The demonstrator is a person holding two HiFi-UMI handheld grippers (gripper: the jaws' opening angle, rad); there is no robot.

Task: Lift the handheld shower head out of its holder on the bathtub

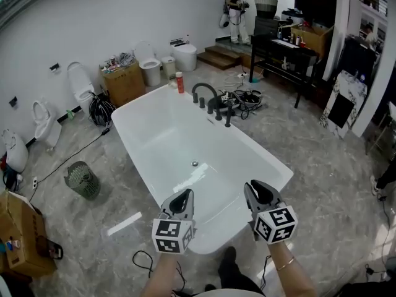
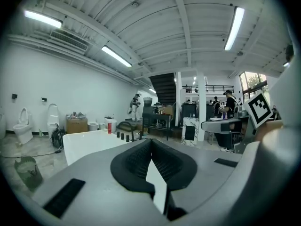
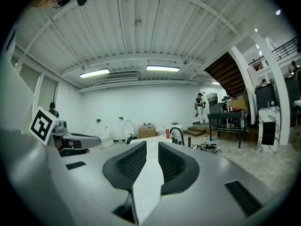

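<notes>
A white freestanding bathtub [image 1: 133, 117] fills the floor ahead of both tongs, and its near end lies right under their tips. The left tongs [image 1: 184, 198] and right tongs [image 1: 258, 190] are held side by side over that near rim and point along the tub toward its far end.

Far beyond the right tongs, a dark table [image 1: 286, 47] carries small items, and a person [image 1: 236, 5] stands by the steps behind it. Toilets [image 1: 79, 82] line the wall off to the left of the left tongs, with a cardboard box [image 1: 125, 84] among them. A wire basket [image 1: 81, 179] sits on the floor left of the left tongs, beside the tub.

On the tub's far rim, straight ahead and well apart from both tongs, stands a row of black fittings led by an arched spout [image 1: 204, 91]. The handheld shower head [image 1: 228, 114] appears to be the slim upright piece at the row's right end, seated in its holder. A red bottle [image 1: 180, 82] stands left of the spout.

The left tongs [image 2: 150, 142] are pressed together at the tips, pinching nothing. The right tongs [image 3: 149, 147] are slightly spread, with only the tub showing through the gap.
</notes>
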